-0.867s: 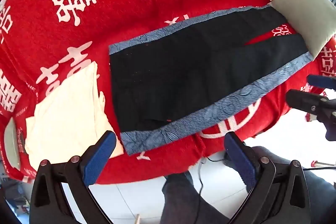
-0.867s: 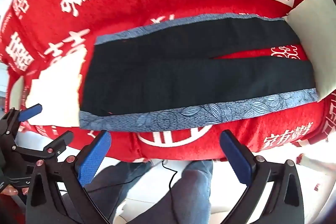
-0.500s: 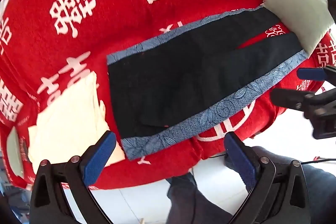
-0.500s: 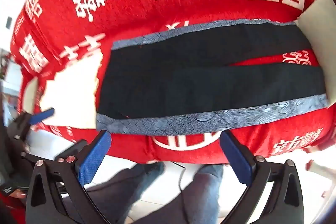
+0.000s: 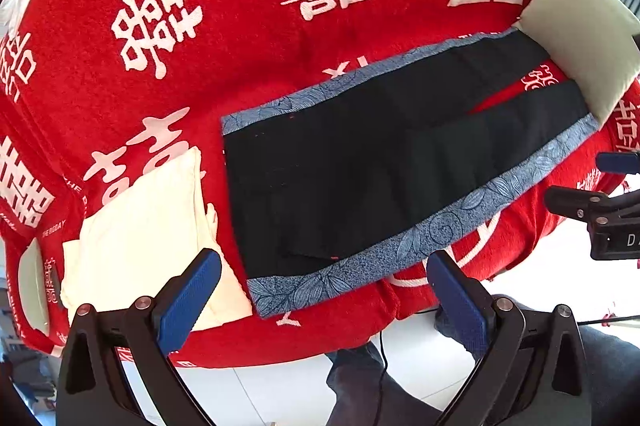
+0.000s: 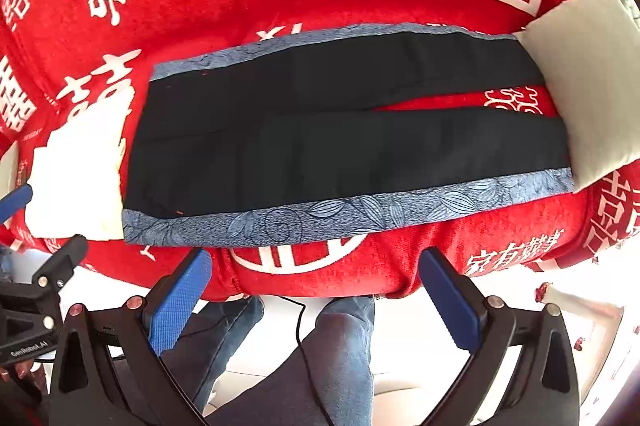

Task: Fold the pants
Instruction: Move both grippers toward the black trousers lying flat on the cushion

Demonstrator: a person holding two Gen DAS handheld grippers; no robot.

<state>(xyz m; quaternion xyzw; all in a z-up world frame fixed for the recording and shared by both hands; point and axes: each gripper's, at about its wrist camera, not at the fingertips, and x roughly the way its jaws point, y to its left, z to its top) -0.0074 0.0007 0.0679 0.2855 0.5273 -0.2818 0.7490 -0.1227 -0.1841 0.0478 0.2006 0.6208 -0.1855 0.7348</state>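
Observation:
Black pants (image 5: 360,178) with blue patterned side stripes lie flat on a red blanket (image 5: 240,26), waist to the left, legs to the right. They also show in the right wrist view (image 6: 340,138). My left gripper (image 5: 324,298) is open and empty, hovering in front of the waist corner near the bed edge. My right gripper (image 6: 316,290) is open and empty, in front of the near blue stripe at mid-length. The right gripper also shows at the right edge of the left wrist view (image 5: 600,202).
A folded cream garment (image 5: 144,234) lies left of the waist. A pale cushion (image 5: 580,38) lies over the leg ends at the right. The bed edge drops to a white tiled floor (image 5: 280,386). The person's jeans-clad legs (image 6: 332,354) stand below.
Both grippers have moved closer to the bed and the pants. The pants have not moved. Both grippers stay open.

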